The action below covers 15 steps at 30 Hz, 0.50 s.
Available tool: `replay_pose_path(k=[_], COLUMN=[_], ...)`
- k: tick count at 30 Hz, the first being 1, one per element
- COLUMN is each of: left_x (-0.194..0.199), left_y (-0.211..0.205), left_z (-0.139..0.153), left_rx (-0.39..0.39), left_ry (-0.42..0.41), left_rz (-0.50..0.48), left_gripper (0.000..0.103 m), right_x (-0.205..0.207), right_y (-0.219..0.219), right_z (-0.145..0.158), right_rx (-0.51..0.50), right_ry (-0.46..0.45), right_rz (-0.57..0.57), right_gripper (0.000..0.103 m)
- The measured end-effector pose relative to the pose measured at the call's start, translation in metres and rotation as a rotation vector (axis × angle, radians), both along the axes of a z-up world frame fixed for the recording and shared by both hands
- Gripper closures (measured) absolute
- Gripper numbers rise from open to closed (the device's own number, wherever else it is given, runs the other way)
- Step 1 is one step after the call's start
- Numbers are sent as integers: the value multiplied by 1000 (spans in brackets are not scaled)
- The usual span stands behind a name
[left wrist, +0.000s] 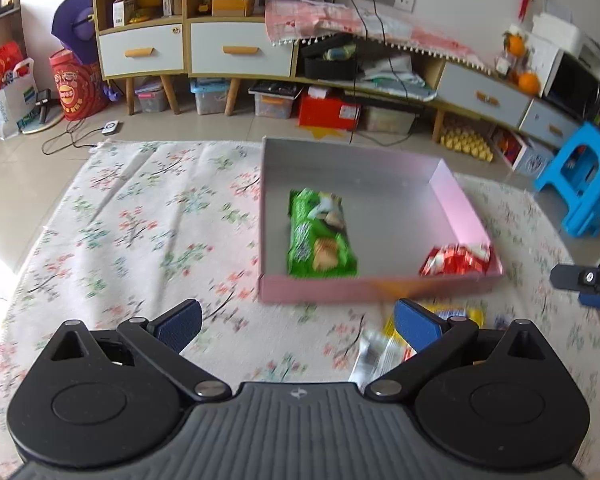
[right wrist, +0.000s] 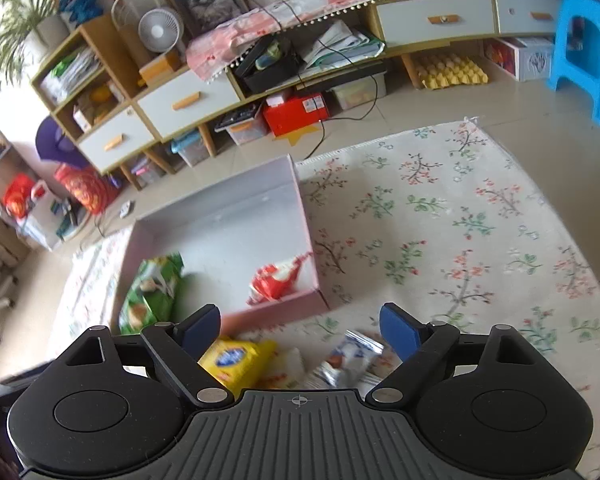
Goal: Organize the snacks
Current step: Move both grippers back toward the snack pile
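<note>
- Grippers, left gripper [left wrist: 298, 322] and right gripper [right wrist: 300, 328], are hovering with jaws spread wide, holding nothing.
- Yellow packet [right wrist: 240, 362] and silver packet [right wrist: 350, 362] are lying on the rug [right wrist: 460, 220], waiting to be packed.
- Green packet [left wrist: 320, 236] and red packet [left wrist: 458, 260] are already sitting inside the pink box [left wrist: 380, 288].

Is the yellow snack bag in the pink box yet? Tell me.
No, the yellow snack bag lies on the floral rug outside the pink box.

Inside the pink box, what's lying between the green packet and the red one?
Nothing: bare grey box floor separates the green packet from the red packet, seen in both wrist views.
</note>
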<state>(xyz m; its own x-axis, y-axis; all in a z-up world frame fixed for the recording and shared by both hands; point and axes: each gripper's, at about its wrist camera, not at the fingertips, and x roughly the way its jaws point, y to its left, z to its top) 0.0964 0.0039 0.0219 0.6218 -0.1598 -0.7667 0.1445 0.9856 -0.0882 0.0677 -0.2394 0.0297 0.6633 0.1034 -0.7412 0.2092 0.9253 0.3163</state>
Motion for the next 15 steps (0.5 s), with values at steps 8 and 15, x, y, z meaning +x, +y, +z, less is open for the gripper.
replay_pose_path(k=[8,15], left_x=[-27,-46], left_y=[17,31], left_z=[-12,-35], left_rx=[55,41], left_ry=[26,117], left_rz=[-18,-13], left_gripper=[0,0], right_x=[-22,-37], right_y=[-3,7], right_z=[-7,-13], right_rx=[-95,-192], right_ry=[25,-31], right_rz=[69,110], right_gripper=[12,12])
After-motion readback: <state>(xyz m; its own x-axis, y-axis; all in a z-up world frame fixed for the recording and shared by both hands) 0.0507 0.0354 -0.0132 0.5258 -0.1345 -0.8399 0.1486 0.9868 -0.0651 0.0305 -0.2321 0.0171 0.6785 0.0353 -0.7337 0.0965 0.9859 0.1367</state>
